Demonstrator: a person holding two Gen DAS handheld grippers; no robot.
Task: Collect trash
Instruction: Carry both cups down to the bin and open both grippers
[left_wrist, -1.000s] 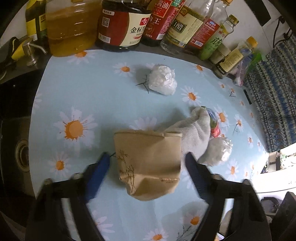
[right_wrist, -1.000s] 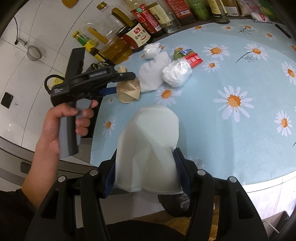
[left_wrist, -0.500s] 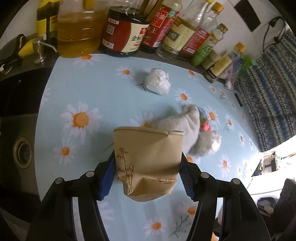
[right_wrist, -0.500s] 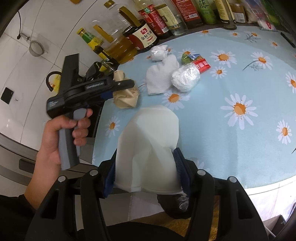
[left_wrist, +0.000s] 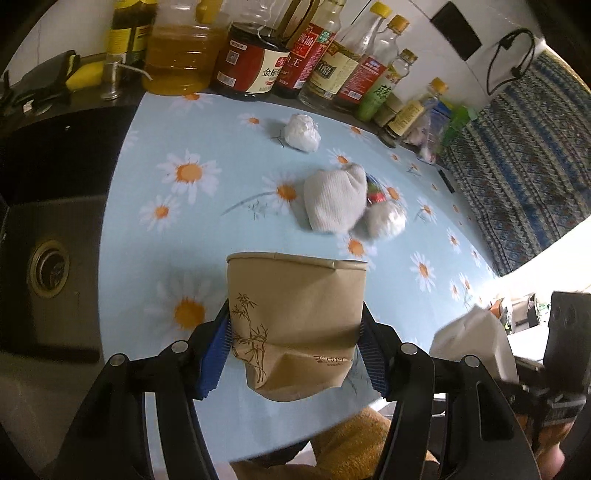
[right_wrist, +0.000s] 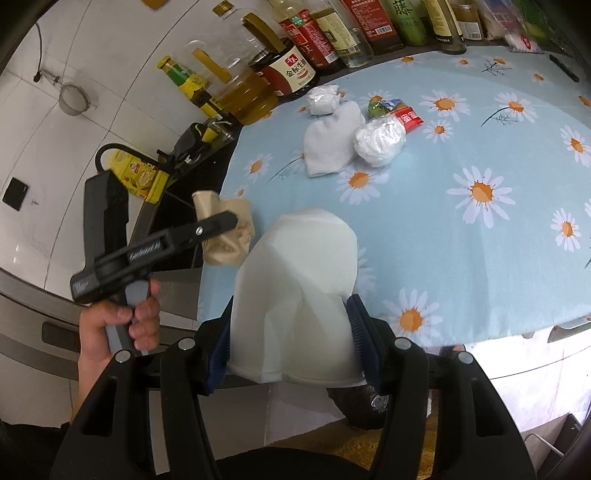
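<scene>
Sink (left_wrist: 48, 264) shows only leftward (left gripper (left_wrist: 295, 350) clamps brown cup (left_wrist: 295, 325)).

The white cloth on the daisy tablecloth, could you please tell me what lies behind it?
Behind the white cloth sits a crumpled white plastic wad and, beside it, a red-and-green snack wrapper. The wrapper's near end is covered by another plastic wad.

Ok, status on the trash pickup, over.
Left gripper shut on crushed brown paper cup. Right gripper shut on crushed white cup. Wads, cloth, wrapper remain on table. Nothing blocking.
</scene>
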